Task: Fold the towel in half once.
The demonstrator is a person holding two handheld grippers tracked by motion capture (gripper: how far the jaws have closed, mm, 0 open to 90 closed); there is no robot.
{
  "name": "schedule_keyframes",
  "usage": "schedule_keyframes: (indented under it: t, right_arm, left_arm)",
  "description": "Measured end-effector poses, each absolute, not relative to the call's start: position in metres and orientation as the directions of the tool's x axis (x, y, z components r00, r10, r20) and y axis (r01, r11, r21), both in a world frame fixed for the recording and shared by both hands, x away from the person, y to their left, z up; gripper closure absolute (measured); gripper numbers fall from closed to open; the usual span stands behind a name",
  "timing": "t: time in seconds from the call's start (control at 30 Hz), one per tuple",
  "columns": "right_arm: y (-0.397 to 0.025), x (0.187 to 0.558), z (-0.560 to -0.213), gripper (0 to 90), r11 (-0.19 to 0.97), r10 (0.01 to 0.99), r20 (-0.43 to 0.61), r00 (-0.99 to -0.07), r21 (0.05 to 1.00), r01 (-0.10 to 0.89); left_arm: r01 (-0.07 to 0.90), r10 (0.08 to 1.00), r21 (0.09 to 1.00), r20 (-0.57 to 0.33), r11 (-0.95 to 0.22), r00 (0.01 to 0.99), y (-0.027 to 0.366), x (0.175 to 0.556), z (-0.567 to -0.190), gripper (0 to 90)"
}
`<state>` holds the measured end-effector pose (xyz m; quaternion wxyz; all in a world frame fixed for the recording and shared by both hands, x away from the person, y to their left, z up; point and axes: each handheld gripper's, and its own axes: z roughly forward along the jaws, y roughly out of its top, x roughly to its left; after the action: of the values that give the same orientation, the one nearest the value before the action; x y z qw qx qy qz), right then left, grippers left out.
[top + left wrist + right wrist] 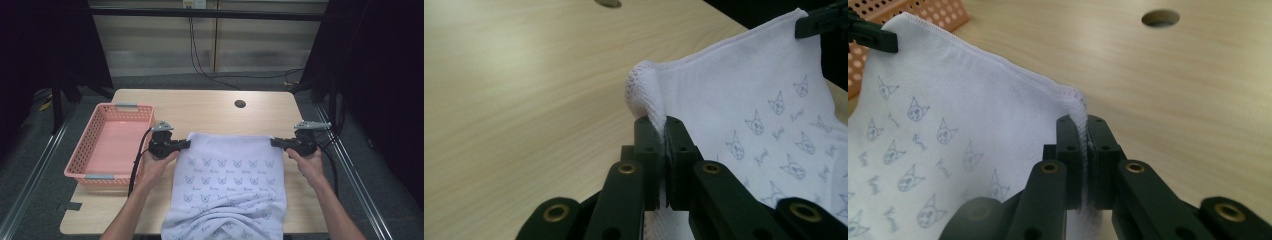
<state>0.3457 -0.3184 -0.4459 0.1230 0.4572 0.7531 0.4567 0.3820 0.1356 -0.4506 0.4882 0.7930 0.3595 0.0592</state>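
You hold the cat-print towel taut over the bench, left gripper and right gripper each pinching a far corner; soft, light cloth, best gripped at the hems.

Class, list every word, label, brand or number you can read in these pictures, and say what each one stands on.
White towel with grey cat-face print: a small script word repeats beside each cat face, too small and blurred to read.
Pink perforated plastic basket, light wooden table, both grippers: no lettering visible.
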Motion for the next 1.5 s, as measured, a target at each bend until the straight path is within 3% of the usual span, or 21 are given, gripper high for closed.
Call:
schedule_keyframes:
  t: [0.47, 0.9, 1.0, 1.13, 1.5]
  right_arm:
    - [-0.31, 0.385, -0.377, 86.8, 0.086, 0.79, 0.231, -0.568, 0.876, 0.475]
    - [-0.315, 0.424, -0.323, 87.1, 0.051, 0.83, 0.198, -0.522, 0.905, 0.423]
    - [-0.317, 0.431, -0.308, 87.1, 0.042, 0.842, 0.184, -0.507, 0.915, 0.402]
    - [-0.32, 0.435, -0.291, 87.1, 0.021, 0.844, 0.185, -0.503, 0.926, 0.376]
    - [-0.316, 0.417, -0.316, 87.2, 0.043, 0.805, 0.206, -0.557, 0.915, 0.401]
  left_arm:
    - [0.443, 0.662, 0.883, -0.238, -0.157, 0.71, 0.165, 0.412, -0.389, 86.9]
    - [0.391, 0.668, 0.914, -0.228, -0.103, 0.708, 0.158, 0.443, -0.347, 86.9]
    - [0.34, 0.671, 0.932, -0.175, -0.121, 0.72, 0.151, 0.448, -0.323, 86.9]
    - [0.324, 0.67, 0.943, -0.195, -0.071, 0.716, 0.15, 0.451, -0.31, 86.9]
    - [0.372, 0.661, 0.92, -0.202, -0.126, 0.723, 0.16, 0.433, -0.342, 86.8]
